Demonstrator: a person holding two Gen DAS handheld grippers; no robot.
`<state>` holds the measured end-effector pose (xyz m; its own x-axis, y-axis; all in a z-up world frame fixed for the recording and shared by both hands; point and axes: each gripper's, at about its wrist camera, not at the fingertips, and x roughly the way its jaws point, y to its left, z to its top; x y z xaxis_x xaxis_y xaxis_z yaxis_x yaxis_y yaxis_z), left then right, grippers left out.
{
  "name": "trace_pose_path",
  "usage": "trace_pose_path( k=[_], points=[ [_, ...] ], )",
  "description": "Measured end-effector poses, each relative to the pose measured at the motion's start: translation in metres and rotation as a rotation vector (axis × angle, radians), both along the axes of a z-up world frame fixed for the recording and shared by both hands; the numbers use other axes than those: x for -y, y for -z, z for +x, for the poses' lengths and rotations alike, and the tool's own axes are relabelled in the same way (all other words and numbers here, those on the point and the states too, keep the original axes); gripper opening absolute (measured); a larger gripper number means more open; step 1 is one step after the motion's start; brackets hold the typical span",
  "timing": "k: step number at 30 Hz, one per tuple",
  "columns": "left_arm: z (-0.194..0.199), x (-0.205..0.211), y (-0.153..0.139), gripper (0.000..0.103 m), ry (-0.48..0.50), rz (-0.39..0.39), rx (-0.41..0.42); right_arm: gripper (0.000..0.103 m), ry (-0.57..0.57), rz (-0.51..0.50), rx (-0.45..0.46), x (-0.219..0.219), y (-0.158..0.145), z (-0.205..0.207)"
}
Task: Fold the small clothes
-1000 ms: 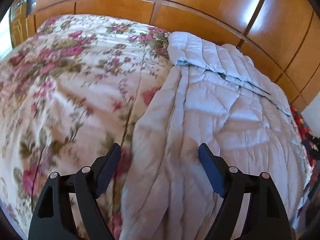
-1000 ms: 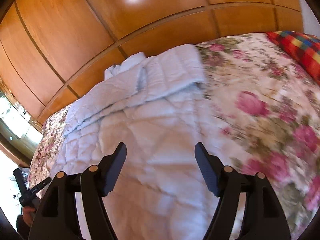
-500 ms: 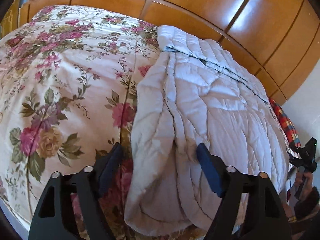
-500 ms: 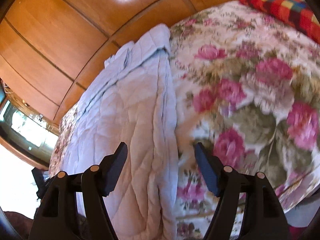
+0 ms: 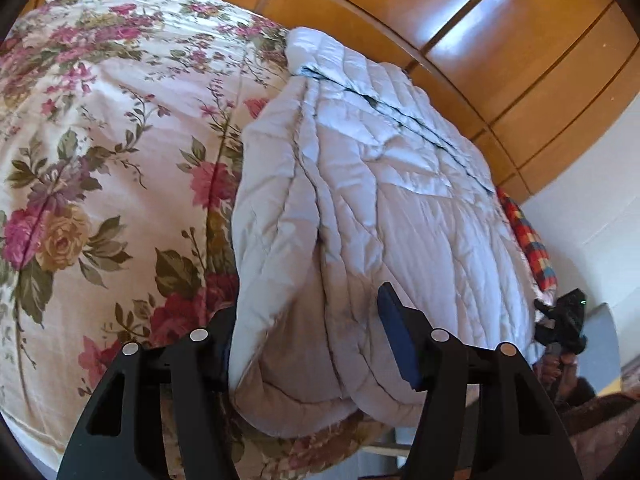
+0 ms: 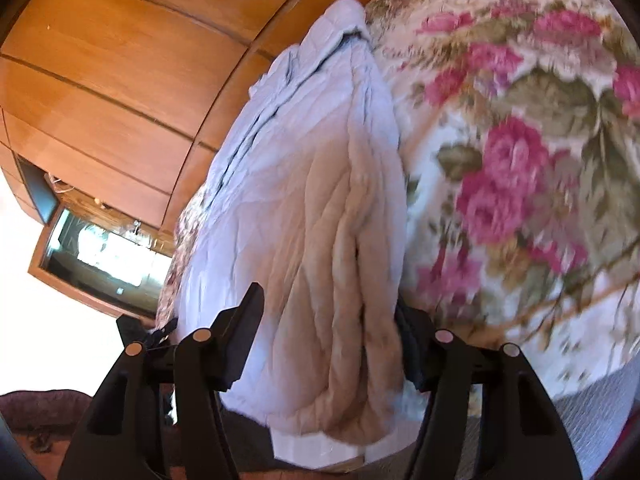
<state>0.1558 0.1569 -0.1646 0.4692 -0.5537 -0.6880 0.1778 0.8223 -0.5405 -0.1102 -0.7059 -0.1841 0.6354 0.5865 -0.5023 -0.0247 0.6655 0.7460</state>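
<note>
Nearest, the left claw (image 5: 308, 344) stood spread around the near left corner of the pale quilted jacket (image 5: 360, 208), while the right claw (image 6: 328, 332) straddled its near right corner, likewise spread. Beyond them the jacket lay across the floral bedspread (image 5: 100, 140), reaching toward the wooden wardrobe panels (image 5: 500, 40).
</note>
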Motion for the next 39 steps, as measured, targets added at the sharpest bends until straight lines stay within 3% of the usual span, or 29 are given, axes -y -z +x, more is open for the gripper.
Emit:
trace_pose_path(
  k=[7, 10, 11, 14, 16, 18, 29, 33, 39],
  points=[
    [0.000, 0.008, 0.001, 0.058, 0.038, -0.133, -0.013, 0.060, -0.027, -0.025, 0.019, -0.022, -0.001, 0.004],
    [-0.001, 0.022, 0.006, 0.049, 0.074, -0.052, -0.020, 0.056, -0.035, -0.028, 0.028, -0.026, 0.000, 0.003],
    [-0.001, 0.022, 0.007, 0.048, 0.070, -0.048, -0.020, 0.051, -0.033, -0.029, 0.024, -0.026, 0.001, 0.004],
    [0.000, 0.021, 0.010, 0.030, 0.043, -0.101, -0.051, 0.027, -0.046, -0.004, -0.004, -0.030, 0.008, 0.008],
    [-0.002, 0.025, 0.004, 0.017, 0.052, -0.099, -0.042, 0.021, -0.071, 0.010, 0.006, -0.033, 0.004, 0.008],
    [-0.005, 0.027, -0.011, 0.014, 0.063, -0.091, 0.000, 0.017, -0.067, 0.038, 0.031, -0.029, -0.003, 0.008],
    [-0.030, 0.016, -0.087, 0.012, 0.096, -0.260, 0.156, 0.015, -0.052, 0.128, 0.233, -0.014, -0.075, -0.010],
    [-0.054, 0.016, -0.108, 0.012, 0.121, -0.298, 0.184, 0.015, -0.053, 0.164, 0.262, -0.008, -0.088, -0.026],
    [-0.112, 0.010, -0.142, 0.012, 0.165, -0.400, 0.254, 0.015, -0.043, 0.316, 0.355, 0.009, -0.106, -0.081]
  ],
)
